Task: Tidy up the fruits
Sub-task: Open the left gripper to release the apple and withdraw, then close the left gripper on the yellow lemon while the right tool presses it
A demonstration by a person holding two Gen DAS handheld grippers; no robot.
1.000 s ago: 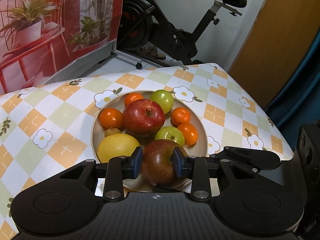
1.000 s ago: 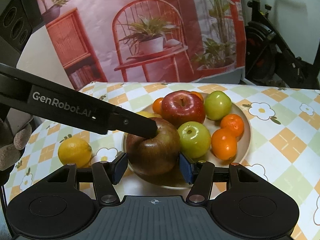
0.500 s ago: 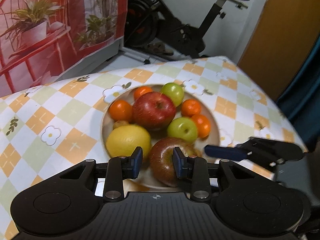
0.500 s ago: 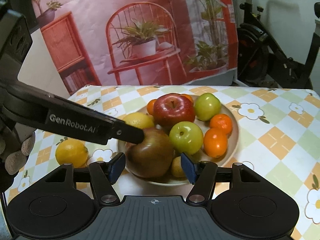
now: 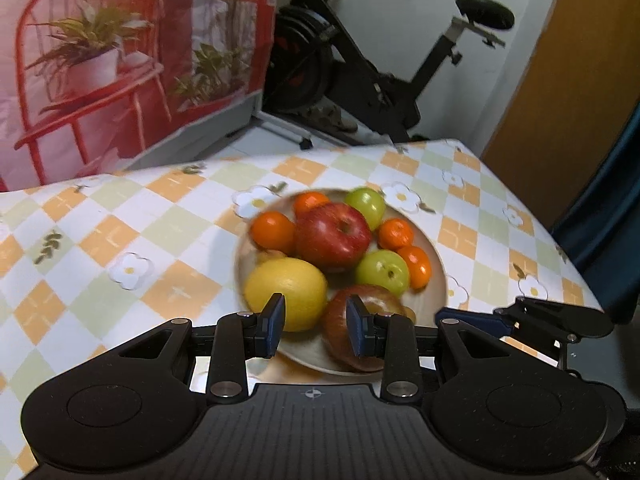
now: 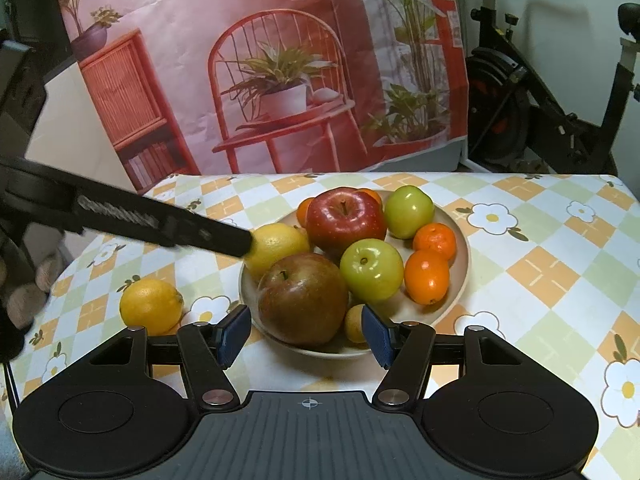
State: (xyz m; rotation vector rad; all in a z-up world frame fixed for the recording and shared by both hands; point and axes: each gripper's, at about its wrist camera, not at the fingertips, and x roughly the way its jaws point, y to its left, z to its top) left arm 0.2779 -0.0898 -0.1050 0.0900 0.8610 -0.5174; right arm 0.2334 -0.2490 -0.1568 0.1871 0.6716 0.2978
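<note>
One lemon [image 6: 151, 305] sits alone on the tabletop [image 6: 552, 276], just beside the plate's [image 6: 460, 288] left rim in the right wrist view; all other fruit is on the plate. Left gripper [image 5: 314, 326] has a narrow gap with nothing between the jaws, and its finger [image 6: 160, 224] reaches across above and behind the lemon, tip over the plated lemon [image 6: 276, 246]. Right gripper [image 6: 305, 334] is moderately open, empty, aimed at the dark apple [image 6: 302, 298]. My read: the left side is nearer the stray lemon, which lies left of the right gripper, long axis roughly across the view
</note>
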